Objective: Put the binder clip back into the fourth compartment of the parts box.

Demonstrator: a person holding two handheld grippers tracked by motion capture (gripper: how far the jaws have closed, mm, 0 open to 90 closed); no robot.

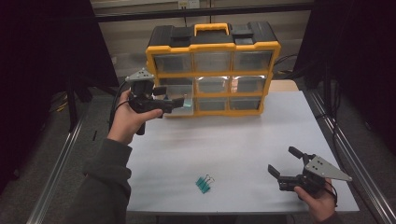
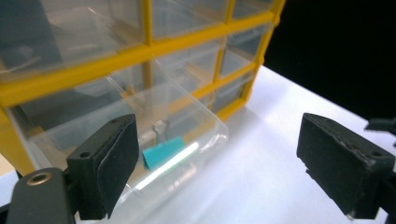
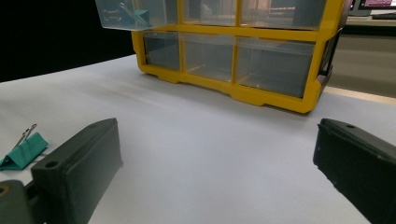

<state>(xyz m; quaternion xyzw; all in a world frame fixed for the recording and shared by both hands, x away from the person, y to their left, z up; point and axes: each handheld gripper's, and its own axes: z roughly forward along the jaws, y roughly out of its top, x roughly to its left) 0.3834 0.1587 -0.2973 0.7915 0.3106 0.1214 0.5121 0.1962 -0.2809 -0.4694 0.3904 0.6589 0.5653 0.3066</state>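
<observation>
A yellow and black organizer (image 1: 212, 70) with clear drawers stands at the back of the white table (image 1: 233, 140). Its middle-left drawer (image 2: 187, 126) is pulled out, with a teal binder clip (image 2: 162, 151) lying inside. My left gripper (image 1: 173, 97) hovers open just in front of that drawer, nothing between its jaws. A few teal binder clips (image 1: 204, 183) lie on the table near the front edge. My right gripper (image 1: 284, 161) rests open low at the front right, well to the right of the clips. One clip (image 3: 23, 151) lies just left of its jaw.
In the right gripper view, the organizer's bottom row of drawers (image 3: 233, 56) is closed. Metal rails (image 1: 60, 163) run along both sides of the table. The room around is dark.
</observation>
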